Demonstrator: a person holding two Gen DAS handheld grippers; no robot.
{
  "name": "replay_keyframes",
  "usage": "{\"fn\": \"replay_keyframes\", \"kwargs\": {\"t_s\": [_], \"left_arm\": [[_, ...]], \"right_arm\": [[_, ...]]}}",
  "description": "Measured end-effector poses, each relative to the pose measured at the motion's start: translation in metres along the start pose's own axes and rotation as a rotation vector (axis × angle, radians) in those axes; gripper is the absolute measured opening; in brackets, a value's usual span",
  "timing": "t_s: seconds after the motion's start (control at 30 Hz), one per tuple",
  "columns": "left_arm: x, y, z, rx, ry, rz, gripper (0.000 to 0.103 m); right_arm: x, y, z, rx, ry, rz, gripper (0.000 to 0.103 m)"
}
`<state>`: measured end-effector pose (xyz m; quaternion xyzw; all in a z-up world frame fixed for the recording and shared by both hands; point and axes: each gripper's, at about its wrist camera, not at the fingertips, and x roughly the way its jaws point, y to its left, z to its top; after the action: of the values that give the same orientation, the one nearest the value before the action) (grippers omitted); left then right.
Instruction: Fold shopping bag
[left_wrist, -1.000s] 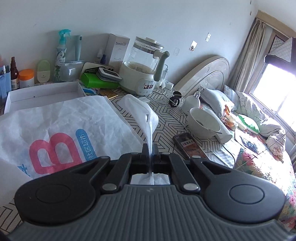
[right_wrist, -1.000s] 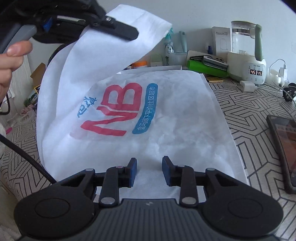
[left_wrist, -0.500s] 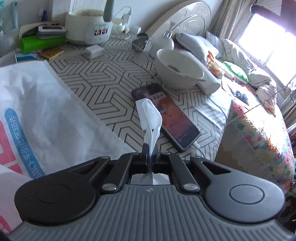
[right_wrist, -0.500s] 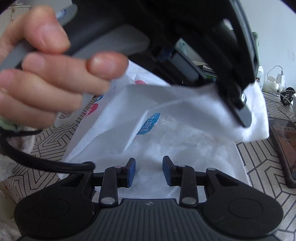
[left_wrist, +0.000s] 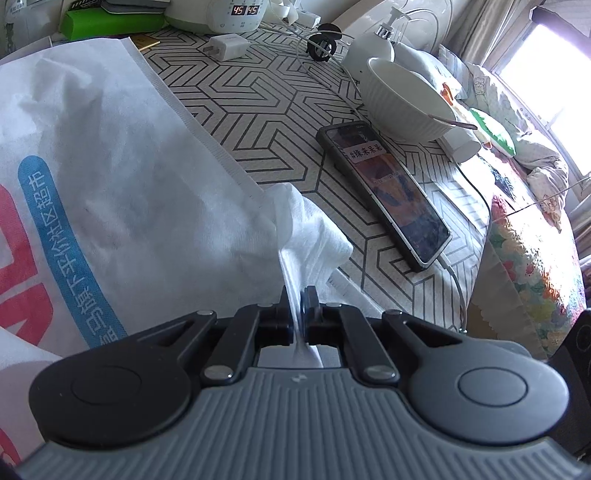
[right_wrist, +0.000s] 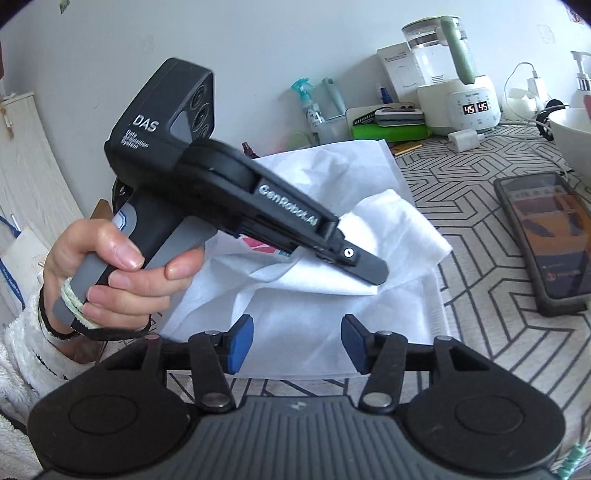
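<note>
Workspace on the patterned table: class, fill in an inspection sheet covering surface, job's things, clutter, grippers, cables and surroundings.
Surface: geometric black-and-white tablecloth.
Job's things: white non-woven shopping bag, flap folded over.
Clutter: black smartphone, white ribbed bowl, kettle base, green box.
Grippers: left gripper shut on bag fabric; right gripper open, jaws just widened, pressing nothing.
Cables: white charger cable at phone.
Surroundings: bedding, bright window.

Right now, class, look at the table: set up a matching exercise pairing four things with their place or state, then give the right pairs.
Things:
1. shopping bag
2. phone
3. left gripper
4. right gripper

States:
A. fingers apart, nothing between them
B. screen up, beside the white bowl
C. clamped on white fabric
D. spread on the patterned table

Pairs: 1-D, 2-B, 3-C, 4-A
</note>
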<state>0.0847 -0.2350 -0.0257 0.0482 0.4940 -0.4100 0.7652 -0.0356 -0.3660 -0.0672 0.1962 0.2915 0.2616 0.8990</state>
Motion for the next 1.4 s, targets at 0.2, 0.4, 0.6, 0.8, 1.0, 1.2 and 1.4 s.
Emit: {"fn": "replay_keyframes", "kwargs": {"t_s": [0.2, 0.4, 0.6, 0.8, 1.0, 1.2, 1.4], "left_arm": [[-0.030, -0.018, -0.016, 0.121, -0.056, 0.024, 0.034], [-0.024, -0.007, -0.018, 0.077, -0.052, 0.035, 0.034], [-0.015, -0.001, -0.024, 0.068, -0.036, 0.019, 0.034], [-0.016, -0.001, -0.032, 0.092, -0.031, 0.030, 0.034], [-0.028, 0.001, -0.032, 0.092, -0.048, 0.044, 0.034], [-0.105, 0.020, -0.042, 0.011, -0.218, -0.001, 0.050], [-0.165, 0.032, -0.062, -0.039, -0.388, 0.043, 0.060]], "right_arm": [[-0.009, -0.011, -0.005, 0.020, 0.011, -0.011, 0.054], [-0.036, -0.023, -0.003, 0.090, -0.067, -0.011, 0.058], [-0.022, -0.032, 0.033, 0.150, -0.116, -0.102, 0.063], [-0.001, -0.038, 0.071, 0.148, -0.075, -0.120, 0.068], [0.035, -0.019, 0.077, 0.029, 0.050, -0.179, 0.024], [0.001, -0.010, 0.060, -0.025, -0.145, -0.191, 0.013], [-0.023, 0.009, 0.041, -0.090, -0.340, -0.189, 0.013]]}}
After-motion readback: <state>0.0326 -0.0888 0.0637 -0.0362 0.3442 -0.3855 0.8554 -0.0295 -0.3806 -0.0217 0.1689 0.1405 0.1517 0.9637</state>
